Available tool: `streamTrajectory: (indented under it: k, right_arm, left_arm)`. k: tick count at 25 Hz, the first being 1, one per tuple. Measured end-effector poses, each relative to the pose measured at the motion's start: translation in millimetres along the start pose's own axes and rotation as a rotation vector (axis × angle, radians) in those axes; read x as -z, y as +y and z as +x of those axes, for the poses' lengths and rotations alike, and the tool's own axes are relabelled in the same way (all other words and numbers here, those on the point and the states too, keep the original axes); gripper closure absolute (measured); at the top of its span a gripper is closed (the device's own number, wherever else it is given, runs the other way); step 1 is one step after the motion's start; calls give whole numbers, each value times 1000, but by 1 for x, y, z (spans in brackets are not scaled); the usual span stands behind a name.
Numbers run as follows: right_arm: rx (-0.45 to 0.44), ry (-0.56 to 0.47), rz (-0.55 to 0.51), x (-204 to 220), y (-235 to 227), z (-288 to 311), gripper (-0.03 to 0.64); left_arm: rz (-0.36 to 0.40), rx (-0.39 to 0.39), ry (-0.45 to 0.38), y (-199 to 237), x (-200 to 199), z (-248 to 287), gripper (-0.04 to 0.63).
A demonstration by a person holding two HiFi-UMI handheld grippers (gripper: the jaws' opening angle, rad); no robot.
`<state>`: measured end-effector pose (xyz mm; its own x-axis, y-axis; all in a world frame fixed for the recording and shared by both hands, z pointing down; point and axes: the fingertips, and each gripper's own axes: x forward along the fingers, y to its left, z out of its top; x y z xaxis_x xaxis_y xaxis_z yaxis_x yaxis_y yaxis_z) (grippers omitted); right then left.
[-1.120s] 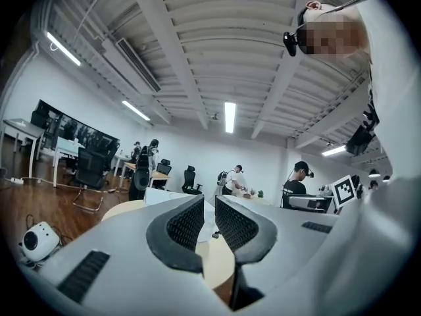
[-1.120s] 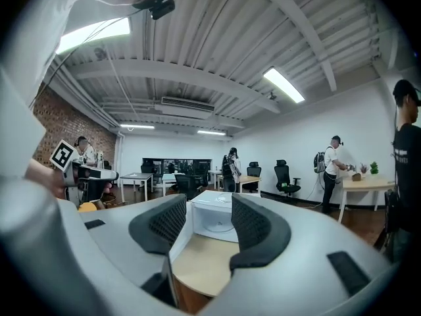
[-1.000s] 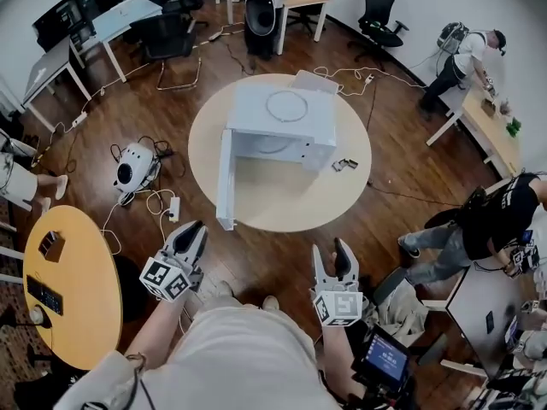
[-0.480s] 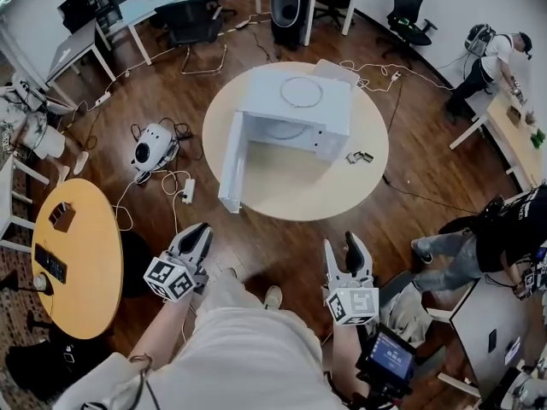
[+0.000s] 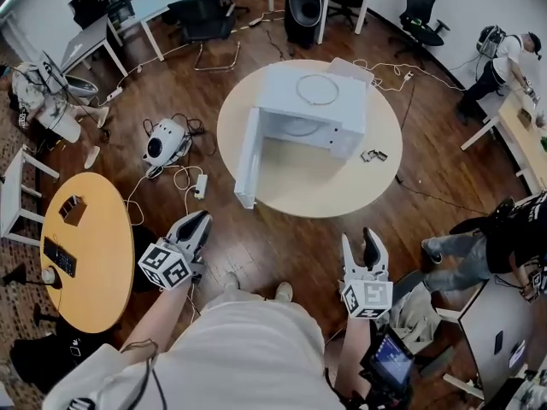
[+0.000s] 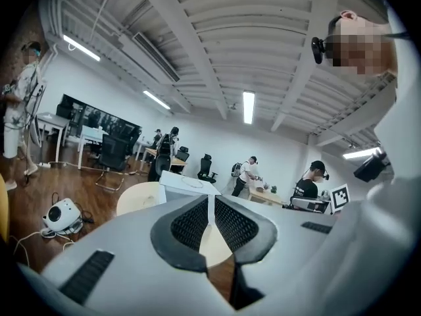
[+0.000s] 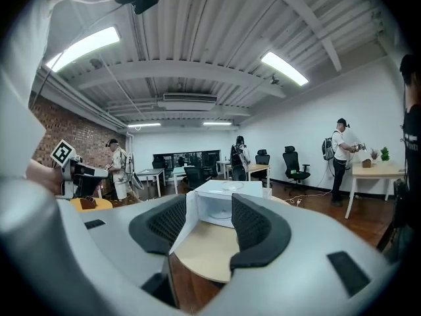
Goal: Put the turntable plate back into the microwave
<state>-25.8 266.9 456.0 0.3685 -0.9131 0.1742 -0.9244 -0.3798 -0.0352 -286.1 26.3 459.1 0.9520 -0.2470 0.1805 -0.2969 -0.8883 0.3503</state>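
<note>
Between the left gripper's (image 6: 209, 208) ribbed pads only a hairline slit is showing. They are sitting all but pressed together and pinching nothing. The right gripper's (image 7: 206, 220) jaws are standing spread with nothing in them, and the white microwave (image 7: 227, 201) is showing through the gap, well apart from them.

Both grippers are hovering over the wooden floor (image 5: 282, 246), short of the round table (image 5: 299, 190). Their marker cubes (image 5: 164, 265) are covering the hands behind them, so the person's hold is hard to make out.

The microwave is standing on that table with its door (image 5: 248, 156) hanging open toward the head view's left. The turntable plate (image 5: 317, 89) is lying on the microwave's roof, and its clear glass is reading only as a faint ring. Inside the cavity a pale round shape is showing on the floor, but the roof is cutting off most of it and I cannot tell what it is.

From the left gripper view the jaws are hiding nearly all of the microwave, leaving only its top and the plate's ring peeking over them. A small dark object (image 5: 372, 155) is lying on the table just right of the microwave, too small to name.
</note>
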Motion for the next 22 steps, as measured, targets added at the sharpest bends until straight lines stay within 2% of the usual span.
streamTrajectory:
  k: [8,13,17,22]
  right_arm:
    - [45,58,48,19,28,7,393]
    - [71,70,28,18,44,2,393]
    - [52,66,-17,18,59,10,393]
    - [58,78,-67,11,64,8,393]
  left_arm:
    - [-42,54,66,43,-4,-7,558]
    - [-53,127,78,56,-11,0,558]
    - [-41,172,79,70,-19,9,558]
    - [-66,214,84,87,-25,17,577]
